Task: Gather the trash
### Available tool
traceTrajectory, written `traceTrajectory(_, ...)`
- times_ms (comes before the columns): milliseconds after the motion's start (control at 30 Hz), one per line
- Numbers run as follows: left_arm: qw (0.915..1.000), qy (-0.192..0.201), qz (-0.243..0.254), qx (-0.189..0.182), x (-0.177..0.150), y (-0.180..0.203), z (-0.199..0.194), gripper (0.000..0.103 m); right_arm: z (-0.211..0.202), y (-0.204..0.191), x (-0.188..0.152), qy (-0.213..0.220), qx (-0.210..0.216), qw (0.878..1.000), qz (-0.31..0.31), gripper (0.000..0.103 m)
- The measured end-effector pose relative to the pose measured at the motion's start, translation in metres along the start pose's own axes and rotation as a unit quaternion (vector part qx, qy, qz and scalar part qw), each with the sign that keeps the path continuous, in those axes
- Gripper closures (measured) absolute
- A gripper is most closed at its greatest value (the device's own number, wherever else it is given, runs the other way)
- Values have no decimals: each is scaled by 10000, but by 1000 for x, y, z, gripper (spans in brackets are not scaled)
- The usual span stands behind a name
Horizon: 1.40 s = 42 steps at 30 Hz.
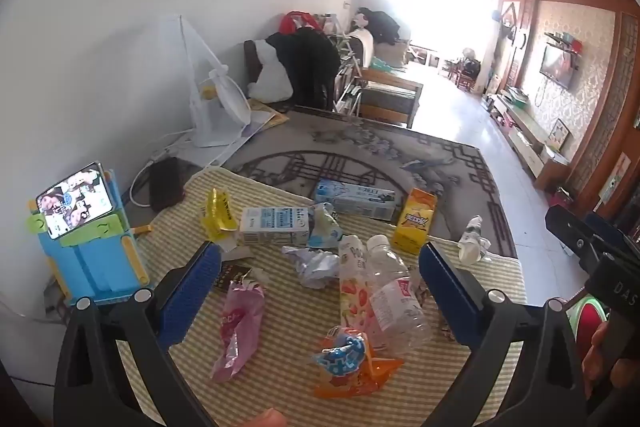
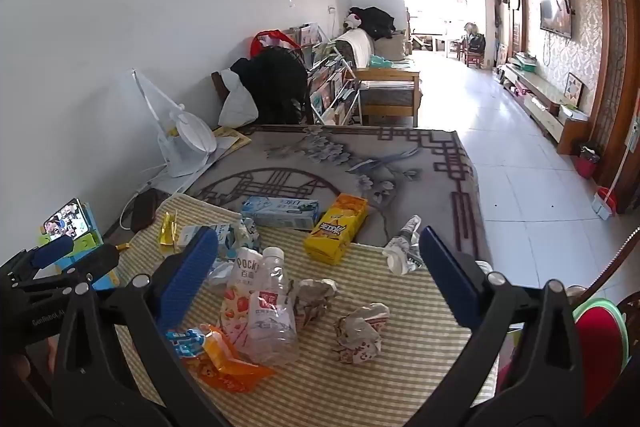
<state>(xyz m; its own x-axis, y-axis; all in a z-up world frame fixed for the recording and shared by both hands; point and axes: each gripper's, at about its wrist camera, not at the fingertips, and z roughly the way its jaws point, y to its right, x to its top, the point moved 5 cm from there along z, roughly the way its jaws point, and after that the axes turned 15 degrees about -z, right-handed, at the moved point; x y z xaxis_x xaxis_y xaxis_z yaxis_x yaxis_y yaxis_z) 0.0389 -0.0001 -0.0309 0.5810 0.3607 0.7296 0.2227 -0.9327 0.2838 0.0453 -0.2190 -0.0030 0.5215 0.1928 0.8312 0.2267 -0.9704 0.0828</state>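
Trash is lying uncollected on the surface (image 2: 400,379); I am hovering both the left hand-held gripper (image 1: 320,291) and the right hand-held gripper (image 2: 316,275) released, and am judging the clear bottle (image 2: 272,311) the next grasp.

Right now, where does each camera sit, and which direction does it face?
Left wrist: rides on the left gripper, angled down at the striped mat and the room beyond; its open blue pads, a fingertip and the right gripper show.
Right wrist: rides on the right gripper, same direction, further right; the left gripper shows.
Shared: clear plastic bottle, yellow carton.
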Motion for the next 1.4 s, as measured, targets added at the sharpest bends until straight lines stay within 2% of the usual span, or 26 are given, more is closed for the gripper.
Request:
traceTrajectory(167,10000,22,-18,-44,0,0,-3,8,4,-1,1,63,-79,9999,-78,4)
traceTrajectory(467,9999,-66,98,-3,-10,-3,-4,8,1,3,-1,90,46,9999,-34,4)
traceTrajectory(667,9999,-103,70,89,-6,6,6,8,0,4,-2,110,40,9999,-28,4)
traceTrajectory(1400,10000,-23,30,18,-2,12,9,8,4,12,1,131,-41,9999,-10,4)
